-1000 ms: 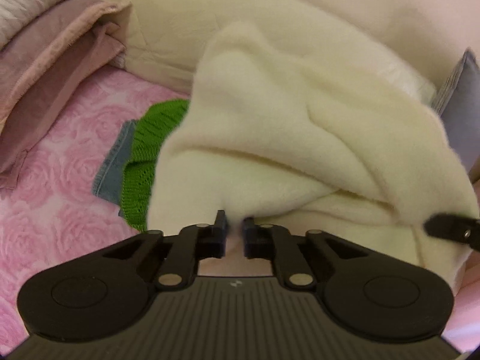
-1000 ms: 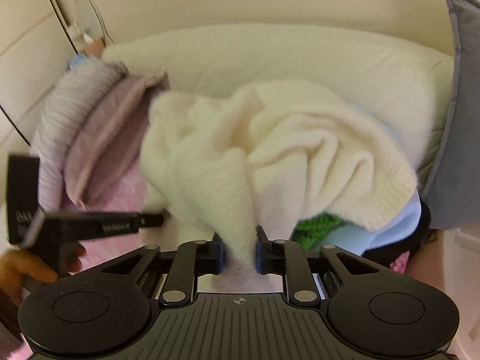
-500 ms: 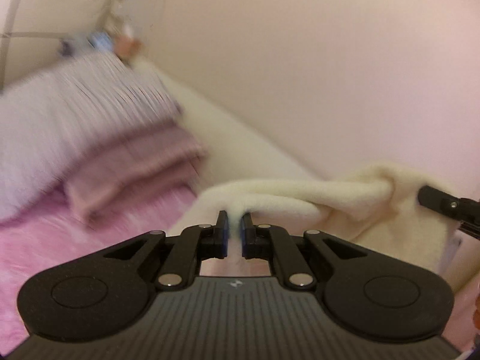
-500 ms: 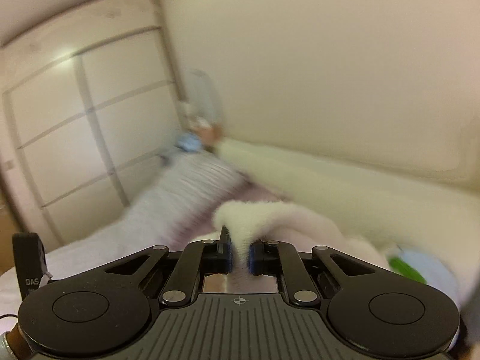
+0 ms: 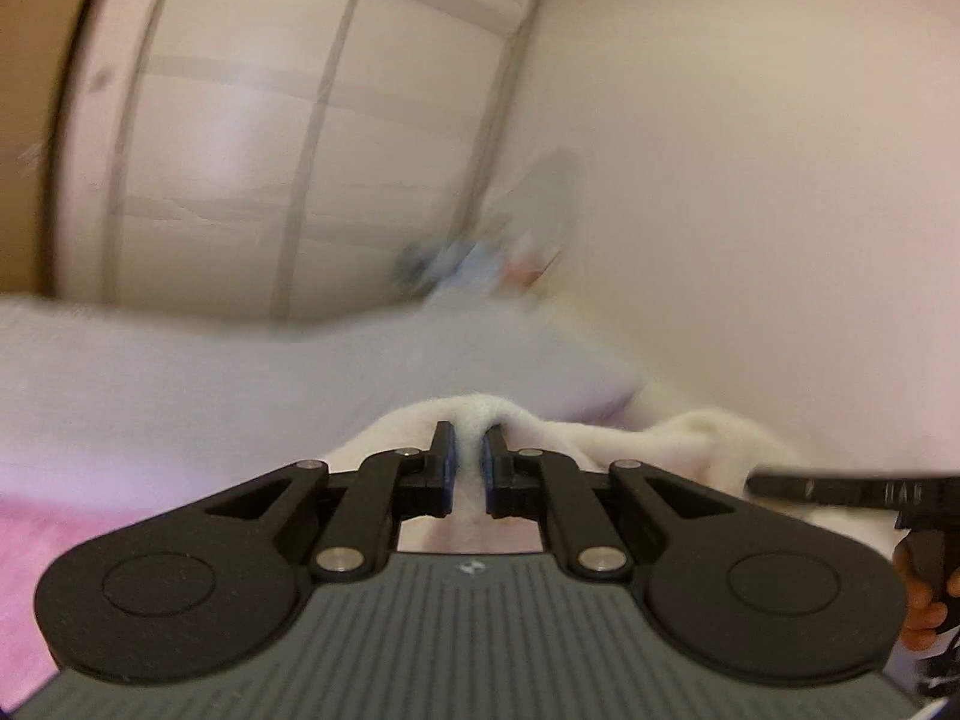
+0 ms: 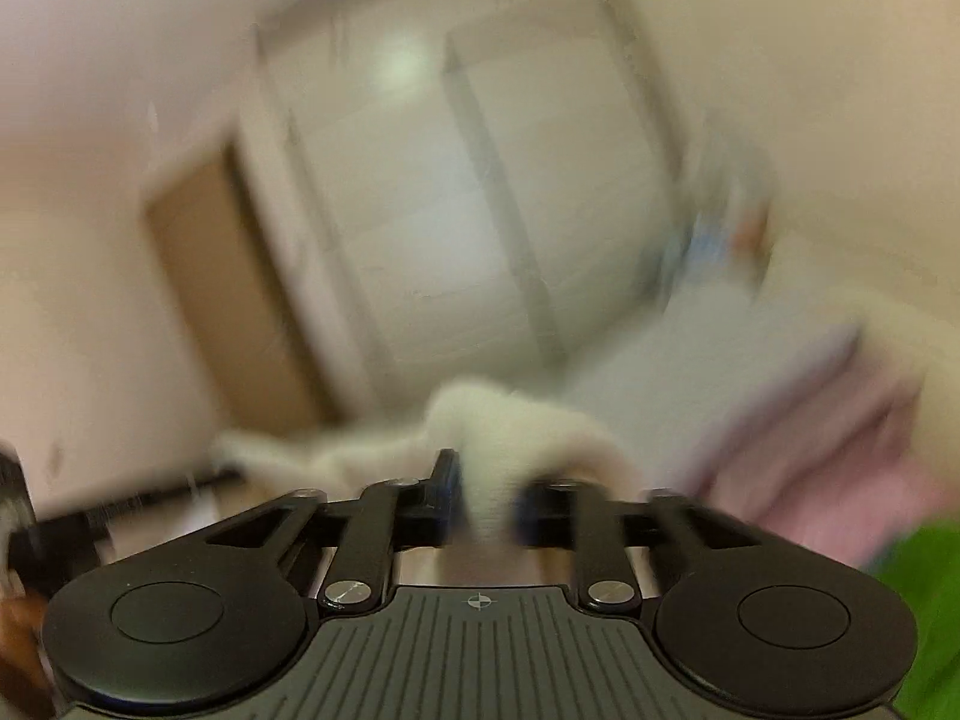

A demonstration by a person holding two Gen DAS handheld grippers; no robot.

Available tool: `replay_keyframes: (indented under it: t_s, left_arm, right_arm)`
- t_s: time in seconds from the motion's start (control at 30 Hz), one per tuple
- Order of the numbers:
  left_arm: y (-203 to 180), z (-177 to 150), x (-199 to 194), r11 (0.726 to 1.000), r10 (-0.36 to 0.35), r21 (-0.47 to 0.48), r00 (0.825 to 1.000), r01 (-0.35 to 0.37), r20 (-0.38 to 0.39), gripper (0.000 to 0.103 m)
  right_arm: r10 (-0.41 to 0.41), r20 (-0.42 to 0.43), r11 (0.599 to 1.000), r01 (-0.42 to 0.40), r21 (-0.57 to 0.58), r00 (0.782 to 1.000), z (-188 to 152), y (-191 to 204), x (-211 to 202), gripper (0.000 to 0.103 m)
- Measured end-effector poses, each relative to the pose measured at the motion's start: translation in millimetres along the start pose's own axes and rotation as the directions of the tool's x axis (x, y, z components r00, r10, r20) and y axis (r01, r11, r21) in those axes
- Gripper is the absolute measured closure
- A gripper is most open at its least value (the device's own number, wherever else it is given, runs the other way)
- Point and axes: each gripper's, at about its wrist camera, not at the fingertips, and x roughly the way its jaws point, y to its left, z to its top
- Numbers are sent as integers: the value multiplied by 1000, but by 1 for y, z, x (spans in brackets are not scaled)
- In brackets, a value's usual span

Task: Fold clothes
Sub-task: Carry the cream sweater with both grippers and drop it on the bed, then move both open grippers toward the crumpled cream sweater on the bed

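The cream fleece garment (image 5: 708, 438) hangs between the two grippers, raised above the pink bedspread (image 5: 36, 540), with the wardrobe doors (image 5: 312, 138) and the bare wall behind it; both views are smeared with motion. The left gripper (image 5: 469, 450) is clamped tight on a fold of the fleece, which bulges up over its blue pads. The right gripper (image 6: 486, 492) has a thick wad of the same fleece between its jaws, but those jaws are opening, and the right-hand finger is too blurred to tell whether the pad presses the cloth. The step in hand looks like lifting and spreading the garment so it can be laid flat for folding. To do it well, the left grip should stay firm on its edge while the right lets go only if a better hold, at a hem or shoulder, is wanted; otherwise the heavy pile may slip out and the piece will drop in a heap. Keeping the two grips level and drawn apart would let the fleece hang straight, clear of the folded pink and grey linens (image 6: 828, 396) and the green knit (image 6: 924, 600) nearby
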Motion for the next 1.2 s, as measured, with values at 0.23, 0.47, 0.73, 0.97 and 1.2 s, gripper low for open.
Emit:
replay_keyframes:
  t_s: [0.23,0.47,0.73,0.97,1.2]
  left_arm:
    - [68,-112,-46,952,227,-102,887,-290,-402,97]
    - [64,-190,-93,904,330,-81,804,-421,-495,95]
    - [12,-241,-118,876,374,-71,764,-478,-526,84]
    - [-38,-274,-137,850,440,-3,713,-526,-546,75]
    - [-49,-277,-159,842,461,2,716,-540,-524,70]
  right_arm:
    - [-111,-435,993,88,-73,894,-121,37,63,37]
    - [-116,-545,993,87,-79,830,-184,42,22,37]
    - [-103,-546,993,53,-105,832,-230,33,-21,37]
    - [-109,-622,994,67,-91,775,-273,16,-48,37]
    - [-96,-615,992,22,-126,783,-278,32,-60,37]
